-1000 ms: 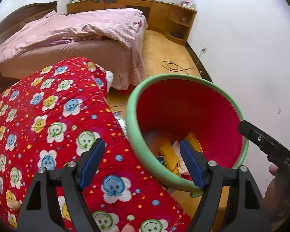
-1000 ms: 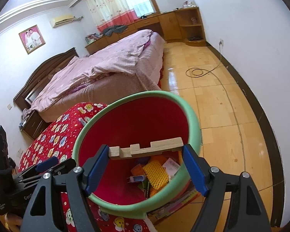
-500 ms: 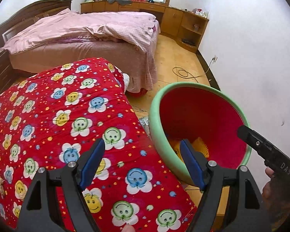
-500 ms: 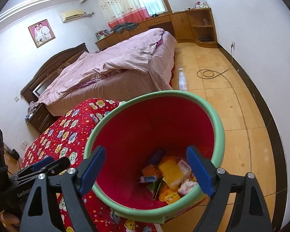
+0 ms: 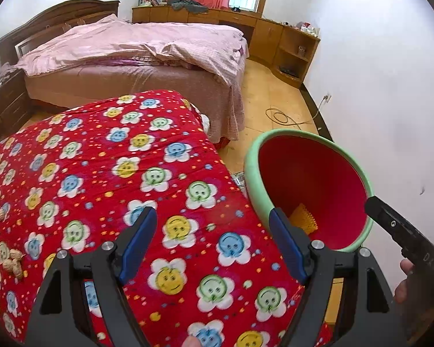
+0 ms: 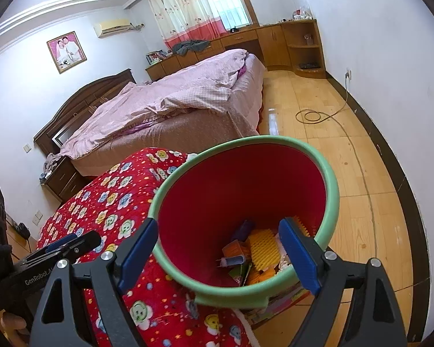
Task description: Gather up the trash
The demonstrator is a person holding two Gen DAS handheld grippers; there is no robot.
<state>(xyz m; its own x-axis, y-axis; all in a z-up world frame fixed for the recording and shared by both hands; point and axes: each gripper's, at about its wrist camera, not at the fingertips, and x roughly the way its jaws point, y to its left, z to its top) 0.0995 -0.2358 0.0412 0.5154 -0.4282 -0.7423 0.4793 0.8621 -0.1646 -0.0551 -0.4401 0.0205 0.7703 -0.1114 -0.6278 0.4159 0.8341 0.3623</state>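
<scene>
Bedroom surroundings were shown in both wrist views: a wooden floor (image 6: 318, 173), white walls and a bed (image 5: 136, 57) under a pink cover, well beyond the bin. One bin (image 6: 329, 190), red inside with a green rim, was seen on the floor, touching the edge of one bench (image 5: 101, 179) covered by a red cloth printed with smiling flowers.

Inside the bin, at its bottom, a heap of collected trash (image 6: 254, 251) was visible: one yellow ridged piece, an orange packet, a purple piece, a small blue-and-white item and some printed wrappers; an exact count could not be made because the pieces overlapped. A good part of the collecting was therefore judged to be done.

Left of the bin, near the far edge of the bench, one small cluster of pale brown scraps (image 5: 13, 263), possibly peanut shells, was seen lying on the cloth; how many pieces it held could not be told. These were judged to be what remained. No other litter was made out on the cloth, though part of the bench was hidden behind the grippers.

Two grippers were counted. The left gripper (image 5: 211, 245) was held over the bench just beside the bin, its jaws apart with nothing between them. The right gripper (image 6: 218, 256) was held above the bin's near rim, its jaws likewise spread wide and empty.
</scene>
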